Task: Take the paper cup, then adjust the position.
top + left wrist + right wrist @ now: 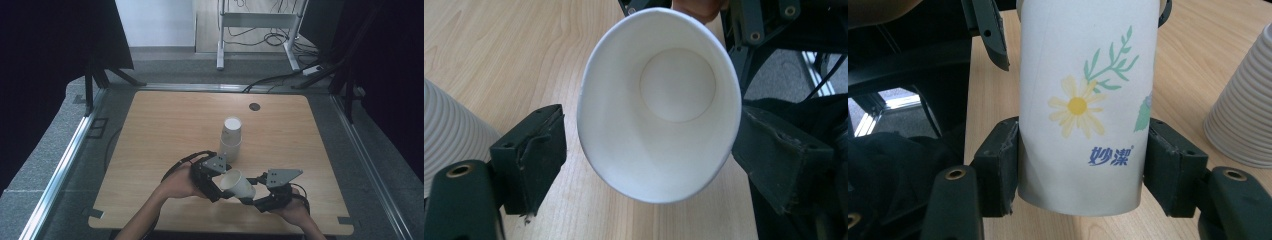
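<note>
A white paper cup (238, 184) printed with a daisy lies level just above the wooden table (165, 125), near its front edge. My right gripper (252, 196) is shut on its base end; in the right gripper view both pads press the cup (1080, 100) at my right gripper (1083, 150). My left gripper (222, 184) faces the cup's mouth. In the left gripper view the cup's rim (659, 105) sits between the jaws of my left gripper (654, 125), with a small gap at the left jaw.
A tall stack of ribbed white cups (231, 137) stands upside down mid-table, just beyond the grippers, and shows as the stack (449, 135) and the stack (1243, 110). A dark round hole (255, 106) marks the far side. Metal frame legs (220, 50) and cables lie behind.
</note>
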`<state>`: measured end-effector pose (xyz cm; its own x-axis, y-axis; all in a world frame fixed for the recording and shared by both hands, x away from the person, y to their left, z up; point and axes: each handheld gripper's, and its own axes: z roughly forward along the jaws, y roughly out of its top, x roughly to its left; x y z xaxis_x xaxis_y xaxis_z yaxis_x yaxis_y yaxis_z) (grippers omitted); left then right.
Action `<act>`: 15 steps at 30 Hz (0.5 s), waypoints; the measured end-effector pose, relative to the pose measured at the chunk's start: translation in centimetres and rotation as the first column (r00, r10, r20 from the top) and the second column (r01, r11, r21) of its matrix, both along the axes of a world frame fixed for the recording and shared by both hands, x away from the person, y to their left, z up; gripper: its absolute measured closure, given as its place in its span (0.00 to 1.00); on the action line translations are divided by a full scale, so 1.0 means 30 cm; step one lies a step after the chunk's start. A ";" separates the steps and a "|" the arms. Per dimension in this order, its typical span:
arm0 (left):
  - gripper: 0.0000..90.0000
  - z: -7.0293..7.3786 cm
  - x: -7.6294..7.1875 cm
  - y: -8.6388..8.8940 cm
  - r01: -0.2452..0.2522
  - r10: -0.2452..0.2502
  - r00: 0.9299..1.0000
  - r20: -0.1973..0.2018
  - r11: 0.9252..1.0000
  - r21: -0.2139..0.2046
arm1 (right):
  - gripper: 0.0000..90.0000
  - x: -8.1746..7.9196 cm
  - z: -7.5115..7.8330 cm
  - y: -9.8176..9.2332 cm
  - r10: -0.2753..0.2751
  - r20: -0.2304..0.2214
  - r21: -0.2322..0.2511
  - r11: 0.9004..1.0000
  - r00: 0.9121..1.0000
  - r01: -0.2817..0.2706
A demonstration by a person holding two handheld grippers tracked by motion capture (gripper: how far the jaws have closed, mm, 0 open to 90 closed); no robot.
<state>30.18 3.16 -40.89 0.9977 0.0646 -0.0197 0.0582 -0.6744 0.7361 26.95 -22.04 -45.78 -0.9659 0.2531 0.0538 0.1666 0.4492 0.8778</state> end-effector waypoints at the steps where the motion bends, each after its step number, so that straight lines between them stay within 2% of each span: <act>1: 0.16 0.001 0.000 0.000 -0.002 0.002 1.000 0.000 1.000 -0.007 | 0.41 -0.001 0.000 -0.001 -0.002 0.002 0.007 1.000 1.000 0.002; 15: 0.16 0.003 0.002 -0.004 -0.002 0.002 1.000 0.000 0.999 -0.054 | 0.41 -0.008 -0.012 -0.003 -0.015 0.017 0.061 0.998 1.000 0.014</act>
<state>30.23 3.05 -40.81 0.9976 0.0653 -0.0233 0.0595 -0.6334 0.7716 26.71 -22.14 -46.13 -0.9632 0.2635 0.0529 0.1572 0.3928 0.9061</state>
